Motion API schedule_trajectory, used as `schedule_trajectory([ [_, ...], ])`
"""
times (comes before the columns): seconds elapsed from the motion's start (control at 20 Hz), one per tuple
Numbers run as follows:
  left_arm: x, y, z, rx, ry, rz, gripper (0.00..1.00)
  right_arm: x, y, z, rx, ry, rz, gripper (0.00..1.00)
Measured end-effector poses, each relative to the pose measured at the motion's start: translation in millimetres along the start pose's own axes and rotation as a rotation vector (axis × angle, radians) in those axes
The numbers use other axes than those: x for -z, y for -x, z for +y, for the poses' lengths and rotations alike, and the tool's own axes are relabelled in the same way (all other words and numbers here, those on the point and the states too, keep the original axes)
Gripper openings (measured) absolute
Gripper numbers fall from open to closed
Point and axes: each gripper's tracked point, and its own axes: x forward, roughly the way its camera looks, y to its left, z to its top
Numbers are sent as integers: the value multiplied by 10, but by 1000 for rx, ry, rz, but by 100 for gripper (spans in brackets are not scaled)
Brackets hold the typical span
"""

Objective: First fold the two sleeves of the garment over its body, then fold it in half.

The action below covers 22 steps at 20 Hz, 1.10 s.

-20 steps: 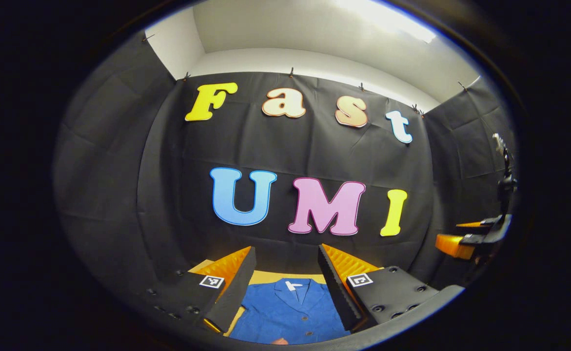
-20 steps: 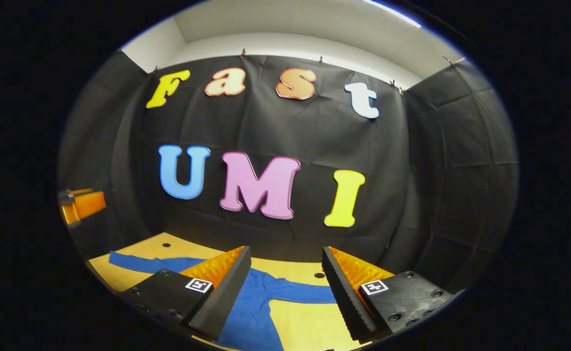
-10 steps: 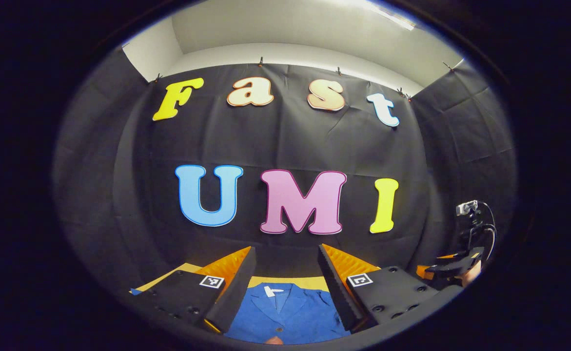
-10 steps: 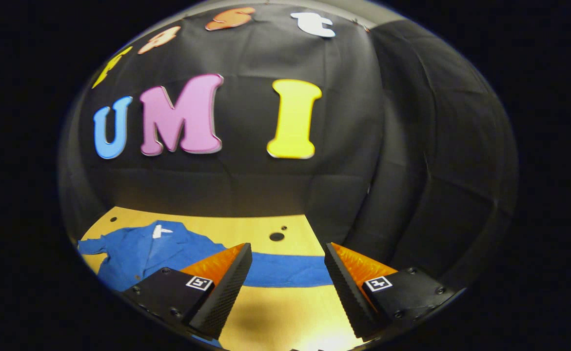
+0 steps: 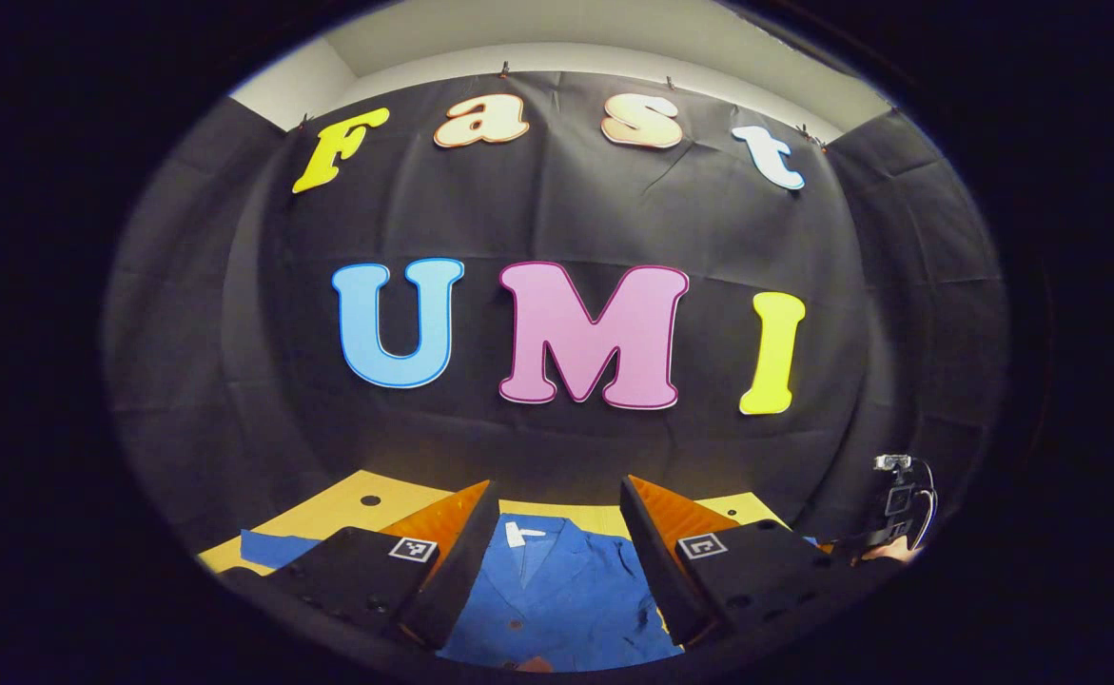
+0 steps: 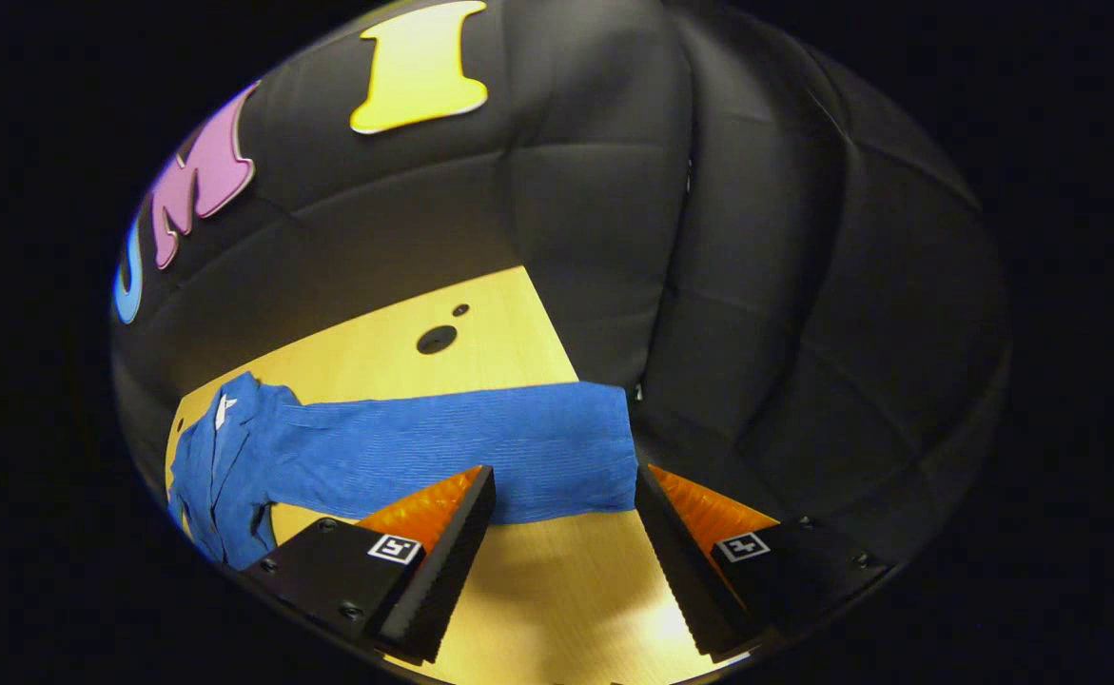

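We see the blue shirt [image 5: 557,595] lying flat on the yellow table [image 6: 557,590], its sleeve [image 6: 480,447] stretched out to the right. The left gripper [image 5: 555,552] hangs released over the collar; the right gripper [image 6: 561,552] hangs released just near the cuff.

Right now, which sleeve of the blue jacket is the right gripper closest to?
The sleeve stretched flat across the table toward the wall. Its cuff end lies just ahead of the open right gripper; the other sleeve lies far across the jacket.

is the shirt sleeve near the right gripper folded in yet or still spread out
Spread out. In the right gripper view the sleeve lies flat and straight across the table, away from the shirt body.
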Motion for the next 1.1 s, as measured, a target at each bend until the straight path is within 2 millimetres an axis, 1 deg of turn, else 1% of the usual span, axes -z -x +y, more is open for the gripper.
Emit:
schedule_trajectory([
  [0.1,31,-32,0,-13,-1,13,74,94,-171,-83,2,-24,38,92],
  [0.2,30,-38,23,-23,-14,16,75,162,-253,-149,14,-27,50,89],
  [0.3,14,-29,56,-32,-29,11,75,76,-282,-160,26,-34,24,88],
  [0.4,9,-30,75,-35,-32,9,74,27,-358,-243,53,-24,12,87],
  [0.55,49,-56,89,-47,-24,26,74,168,-421,-305,75,-21,76,87],
  [0.65,74,-52,102,-58,-34,38,74,142,-456,-243,59,-37,65,84],
  [0.7,59,-50,105,-58,-37,35,75,135,-459,-240,62,-27,64,70],
  [0.75,43,-48,103,-56,-37,31,74,130,-443,-252,64,-21,65,66],
  [0.8,54,-47,100,-57,-38,31,75,133,-436,-255,67,-21,70,65],
  [0.85,62,-45,105,-59,-40,33,74,114,-438,-256,81,-20,65,56],
  [0.9,67,-41,107,-60,-40,36,74,119,-445,-260,97,-19,66,57],
  [0.95,74,-33,104,-60,-39,39,74,129,-440,-284,109,-14,64,50],
  [1.0,71,-28,100,-59,-36,39,74,119,-438,-246,84,-18,58,35],
  [1.05,64,-22,95,-58,-34,36,74,162,-436,-211,74,-15,76,23],
  [1.1,70,-16,99,-60,-33,36,74,155,-425,-201,71,-1,69,11],
])
